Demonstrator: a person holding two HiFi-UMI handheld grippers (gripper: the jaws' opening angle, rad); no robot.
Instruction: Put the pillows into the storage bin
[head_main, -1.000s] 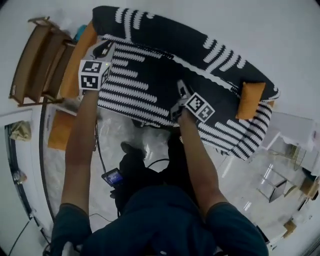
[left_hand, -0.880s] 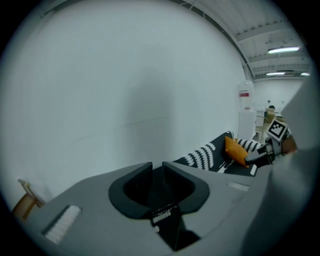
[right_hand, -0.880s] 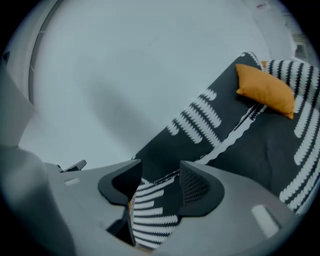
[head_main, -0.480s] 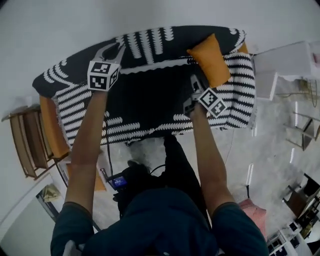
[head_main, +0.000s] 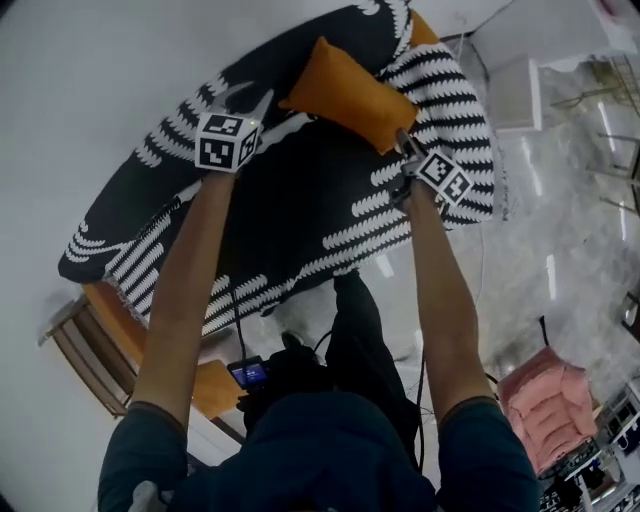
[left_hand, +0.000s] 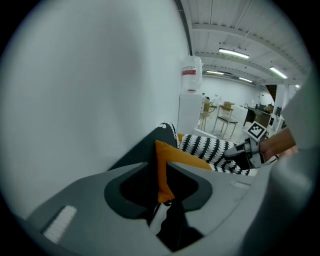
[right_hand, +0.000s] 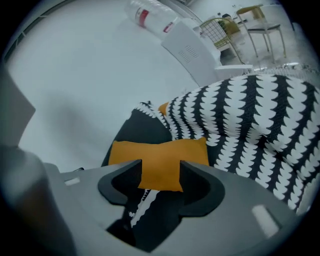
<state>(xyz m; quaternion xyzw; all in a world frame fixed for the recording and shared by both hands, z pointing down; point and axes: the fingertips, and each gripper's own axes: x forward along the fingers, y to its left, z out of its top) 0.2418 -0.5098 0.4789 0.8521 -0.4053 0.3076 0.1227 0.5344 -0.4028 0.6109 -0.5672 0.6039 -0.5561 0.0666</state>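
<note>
Left tongs, just opening, and right tongs, spread, both empty, aimed at pillow on sofa.

This is a living-room corner set up inside a large lab or office hall. The home part shows in a sofa with a black-and-white cover against a plain white wall, an orange pillow on it, a pink armchair, a wooden rack and a glossy marble-look floor. The hall shows past the sofa's end: a water dispenser, chairs at tables, and a bare beamed ceiling with strip lights.
</note>
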